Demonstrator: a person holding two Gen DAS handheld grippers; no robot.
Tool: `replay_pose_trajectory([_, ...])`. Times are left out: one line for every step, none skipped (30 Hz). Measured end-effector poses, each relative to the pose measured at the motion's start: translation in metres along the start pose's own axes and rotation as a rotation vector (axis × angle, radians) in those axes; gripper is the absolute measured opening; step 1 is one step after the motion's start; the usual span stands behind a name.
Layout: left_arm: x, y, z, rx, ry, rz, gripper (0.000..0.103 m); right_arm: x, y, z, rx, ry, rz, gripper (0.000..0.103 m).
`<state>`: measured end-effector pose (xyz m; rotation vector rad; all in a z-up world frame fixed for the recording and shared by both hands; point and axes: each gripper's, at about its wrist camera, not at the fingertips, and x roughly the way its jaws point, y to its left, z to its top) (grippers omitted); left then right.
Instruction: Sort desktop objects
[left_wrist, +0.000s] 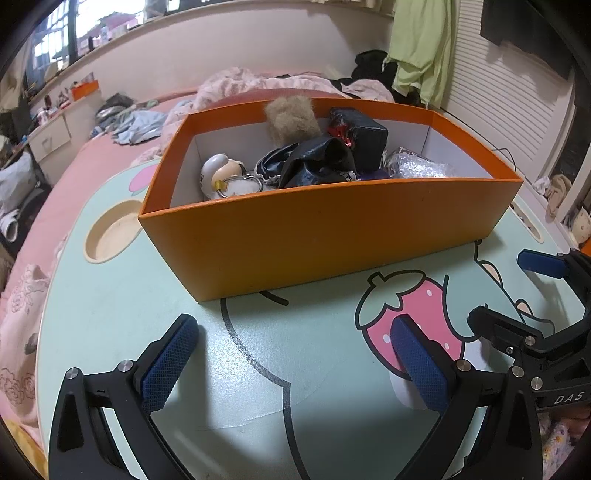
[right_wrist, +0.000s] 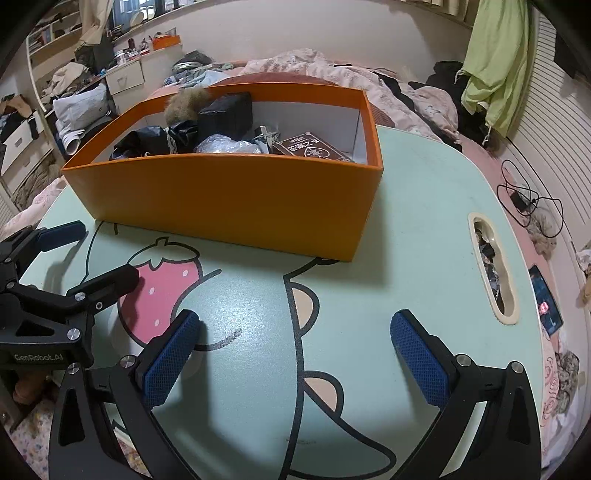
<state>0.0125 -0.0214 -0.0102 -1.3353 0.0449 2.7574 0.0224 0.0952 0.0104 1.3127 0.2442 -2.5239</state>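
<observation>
Both grippers are seen wide apart and empty, hovering low over the near edge of the lap table (left_wrist: 110, 314), nothing between the pads. The left gripper (left_wrist: 291, 365) is angled down at bare tabletop; the right gripper (right_wrist: 295, 354) likewise, just beside it, over the printed cartoon.

The orange box (left_wrist: 325, 229) is set toward the table's far edge, straight ahead of both grippers, its long axis lying across the view, parallel to the near edge. The sorted items are already held inside: a fuzzy tan toy (left_wrist: 291, 118), a black block (left_wrist: 365, 136), a white keychain figure (left_wrist: 221, 173), crumpled dark wrap (left_wrist: 317, 166), clear plastic wrap (left_wrist: 417, 166), and, in the right wrist view, a brown card box (right_wrist: 306, 147) at the box's right end.

No loose object is seen on the tabletop between grippers and box. The task is judged near done or done. If a further move is called for, the box is reached forward by either hand; the left is nearer its left end, the right nearer its right end. A two-handed grasp on the short ends is judged likeliest.
</observation>
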Motion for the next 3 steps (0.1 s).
replay_pose_trajectory([0.0001,0.0000,0.0000,0.000,0.000,0.000,0.103,0.0000,0.0000,0.0001,0.000,0.000,0.000,0.103])
replay_pose_trajectory([0.0000,-0.0001,0.0000,0.000,0.000,0.000,0.103,-0.0001,0.0000,-0.0004,0.000,0.000,0.000,0.103])
replay_pose_trajectory([0.0000,-0.0001,0.0000,0.000,-0.001,0.000,0.103,0.0000,0.0000,0.0000,0.000,0.000,0.000,0.103])
